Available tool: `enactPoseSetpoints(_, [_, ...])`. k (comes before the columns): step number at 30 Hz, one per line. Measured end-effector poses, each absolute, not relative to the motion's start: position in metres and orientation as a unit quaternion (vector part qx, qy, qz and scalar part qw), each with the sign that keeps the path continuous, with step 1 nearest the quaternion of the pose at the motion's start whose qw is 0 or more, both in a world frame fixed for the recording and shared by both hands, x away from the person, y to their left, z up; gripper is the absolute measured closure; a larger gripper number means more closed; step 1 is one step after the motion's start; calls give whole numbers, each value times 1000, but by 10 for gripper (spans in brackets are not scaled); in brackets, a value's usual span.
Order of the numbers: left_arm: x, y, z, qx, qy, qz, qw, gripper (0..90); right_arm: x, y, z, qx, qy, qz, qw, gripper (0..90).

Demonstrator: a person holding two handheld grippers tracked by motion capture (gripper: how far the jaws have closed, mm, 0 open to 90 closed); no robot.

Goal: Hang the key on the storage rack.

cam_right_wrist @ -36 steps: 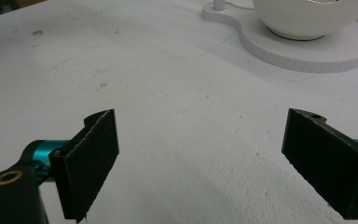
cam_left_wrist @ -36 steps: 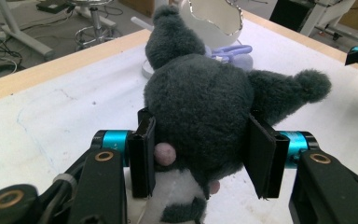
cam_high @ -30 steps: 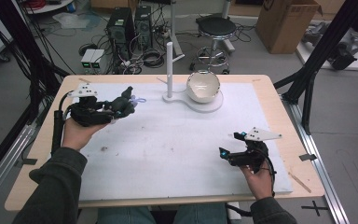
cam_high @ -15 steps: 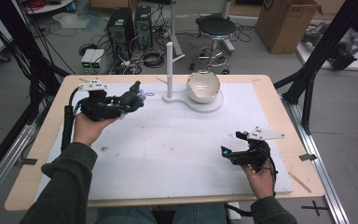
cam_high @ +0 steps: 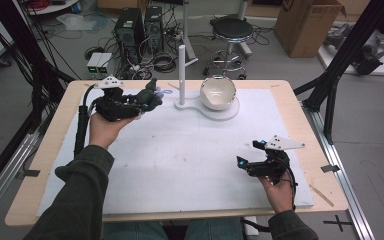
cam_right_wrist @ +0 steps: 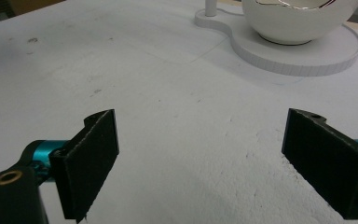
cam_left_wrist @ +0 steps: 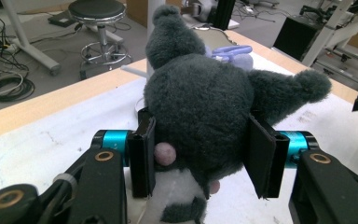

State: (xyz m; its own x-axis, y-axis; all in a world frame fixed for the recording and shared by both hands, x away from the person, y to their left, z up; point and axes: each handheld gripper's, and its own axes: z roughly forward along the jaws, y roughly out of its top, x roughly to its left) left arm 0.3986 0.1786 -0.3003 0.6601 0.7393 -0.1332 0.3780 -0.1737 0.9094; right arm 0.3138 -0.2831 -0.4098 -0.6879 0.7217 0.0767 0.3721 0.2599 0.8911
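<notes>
My left gripper (cam_high: 141,102) is shut on a dark grey plush toy (cam_high: 150,95) and holds it above the back left of the table, close to the left of a white post (cam_high: 182,67). In the left gripper view both pads squeeze the plush toy (cam_left_wrist: 200,98) from the sides, between the jaws of the left gripper (cam_left_wrist: 200,158). A pale purple piece (cam_left_wrist: 228,51) shows just behind the toy. At the front right my right gripper (cam_high: 244,164) rests low over the mat. The right gripper (cam_right_wrist: 205,163) stands open with nothing between its jaws.
A white bowl (cam_high: 218,92) sits on a flat white base (cam_high: 205,112) that also carries the post, at the back middle of the table. The bowl (cam_right_wrist: 298,21) and base (cam_right_wrist: 307,58) lie ahead of my right gripper. A white mat (cam_high: 180,160) covers the wooden table (cam_high: 55,150).
My left hand has carried the plush toy to the right and toward the back, nearer the white post, rising slightly. The right gripper has stayed where it was.
</notes>
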Motion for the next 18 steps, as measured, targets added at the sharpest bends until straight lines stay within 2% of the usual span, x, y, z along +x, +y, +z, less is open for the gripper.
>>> enactPoseSetpoints(18, [415,159,-292,730,395,187,525,508,315,-282,-410,351,774,497,174,103])
